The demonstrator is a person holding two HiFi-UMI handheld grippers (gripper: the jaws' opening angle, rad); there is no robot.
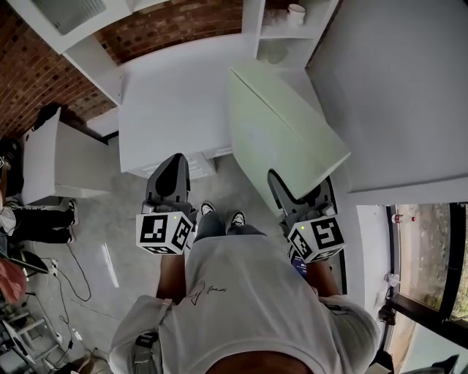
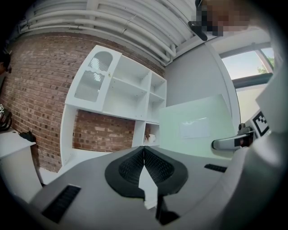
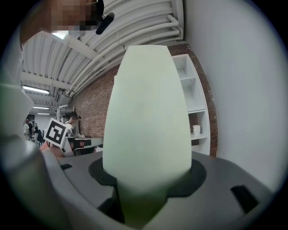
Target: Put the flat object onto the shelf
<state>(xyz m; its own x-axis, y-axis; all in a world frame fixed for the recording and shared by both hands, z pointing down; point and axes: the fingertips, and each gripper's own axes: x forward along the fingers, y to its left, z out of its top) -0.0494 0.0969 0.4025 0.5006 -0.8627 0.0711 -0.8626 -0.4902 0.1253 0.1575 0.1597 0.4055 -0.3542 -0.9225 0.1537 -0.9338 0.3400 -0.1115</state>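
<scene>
In the head view a white desk (image 1: 51,157) stands at the far left on the grey floor (image 1: 110,241), with a brick wall (image 1: 36,66) behind it. Right of the desk, the left gripper (image 1: 172,168) is held out in front of the person, its marker cube facing up. Its own view shows the left gripper (image 2: 144,152) with its dark ribbed pads pressed together and nothing between them. Between the two tools the person's shoes (image 1: 237,218) show on the floor.

Further right, the right gripper (image 1: 300,201) pinches the near edge of the flat board (image 1: 281,131), a pale green panel. The board is held up in the air and tilted, its far end reaching towards the white shelf unit (image 1: 287,33). It is not resting on any shelf. In the right gripper view the right gripper (image 3: 146,182) has the flat board (image 3: 146,112) rising straight out from between its jaws and filling the middle of the picture. The left gripper view shows the same flat board (image 2: 198,126) standing just right of the shelf unit (image 2: 121,90).

A small white cup (image 1: 296,12) sits in one of the right-hand compartments of the shelf unit. A plain grey wall (image 1: 409,88) runs along the right, and a window (image 1: 431,256) shows at the lower right corner
</scene>
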